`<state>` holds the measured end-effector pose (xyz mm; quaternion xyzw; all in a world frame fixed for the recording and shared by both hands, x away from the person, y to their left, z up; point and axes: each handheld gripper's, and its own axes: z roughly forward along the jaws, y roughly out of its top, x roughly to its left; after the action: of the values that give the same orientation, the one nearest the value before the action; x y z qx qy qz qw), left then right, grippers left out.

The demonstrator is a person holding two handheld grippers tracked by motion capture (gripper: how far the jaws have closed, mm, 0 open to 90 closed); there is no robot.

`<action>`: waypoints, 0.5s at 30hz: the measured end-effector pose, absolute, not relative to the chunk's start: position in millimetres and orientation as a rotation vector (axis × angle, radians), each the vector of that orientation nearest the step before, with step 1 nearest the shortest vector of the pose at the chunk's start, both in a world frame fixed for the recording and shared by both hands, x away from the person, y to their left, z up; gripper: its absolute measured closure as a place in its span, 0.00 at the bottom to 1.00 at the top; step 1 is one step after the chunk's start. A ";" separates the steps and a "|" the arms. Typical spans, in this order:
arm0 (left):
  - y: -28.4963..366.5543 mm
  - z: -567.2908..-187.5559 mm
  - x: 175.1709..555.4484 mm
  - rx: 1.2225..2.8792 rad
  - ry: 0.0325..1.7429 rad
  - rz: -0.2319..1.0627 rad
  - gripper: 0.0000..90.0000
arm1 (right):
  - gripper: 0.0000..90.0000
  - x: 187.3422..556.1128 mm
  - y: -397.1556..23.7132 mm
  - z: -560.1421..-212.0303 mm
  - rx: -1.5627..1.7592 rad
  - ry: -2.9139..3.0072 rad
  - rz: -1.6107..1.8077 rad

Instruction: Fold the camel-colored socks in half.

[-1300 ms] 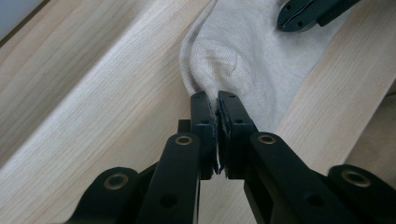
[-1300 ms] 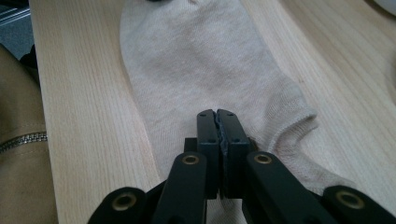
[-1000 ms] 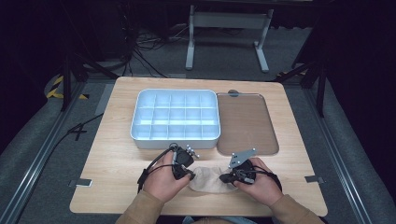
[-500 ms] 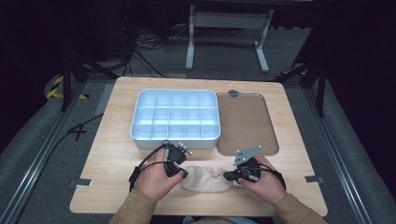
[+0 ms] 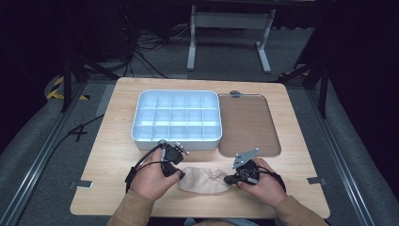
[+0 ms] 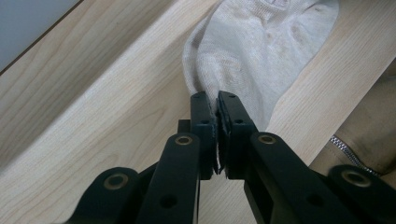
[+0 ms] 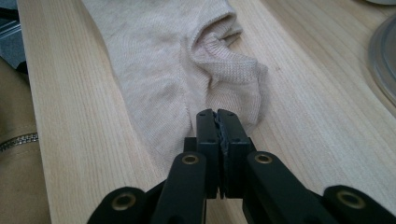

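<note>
A beige sock [image 5: 204, 180] lies flat on the wooden table [image 5: 113, 155] near its front edge, stretched sideways between my two grippers. My left gripper [image 5: 180, 175] is shut on the sock's left end; in the left gripper view the sock [image 6: 261, 51] is pinched between the closed jaws of the left gripper [image 6: 217, 100]. My right gripper [image 5: 229, 179] is shut on the right end. There the right gripper [image 7: 217, 116] clamps the sock [image 7: 154, 70] just beside its ribbed opening [image 7: 224, 60].
A white compartment box [image 5: 175, 142] stands behind the hands, mid-table. Right of it lies a flat brown tray [image 5: 247, 122], whose rim [image 7: 383, 60] is close to the right gripper. A tan zippered sleeve [image 6: 369, 140] hangs over the table's front edge.
Both hands have slid slightly apart and toward the front edge. The sock now lies drawn out longer between the grippers, both still clamped on it.
</note>
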<state>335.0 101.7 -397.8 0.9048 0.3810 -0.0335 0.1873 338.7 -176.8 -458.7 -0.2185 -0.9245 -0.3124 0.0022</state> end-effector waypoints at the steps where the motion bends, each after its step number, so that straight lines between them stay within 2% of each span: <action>1: 101.6 -397.7 335.0 2.546 1.072 -0.095 0.95 | 0.99 338.9 -176.7 -458.8 -0.688 -2.900 -0.978; 15: 93.2 -388.1 333.2 2.510 1.004 -0.096 0.95 | 0.99 338.7 -173.6 -459.5 -0.673 -2.922 -0.970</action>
<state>333.2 93.2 -388.1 0.9058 0.3625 -0.0346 0.2165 338.7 -173.6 -459.5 -0.2134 -0.9272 -0.3078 -0.0050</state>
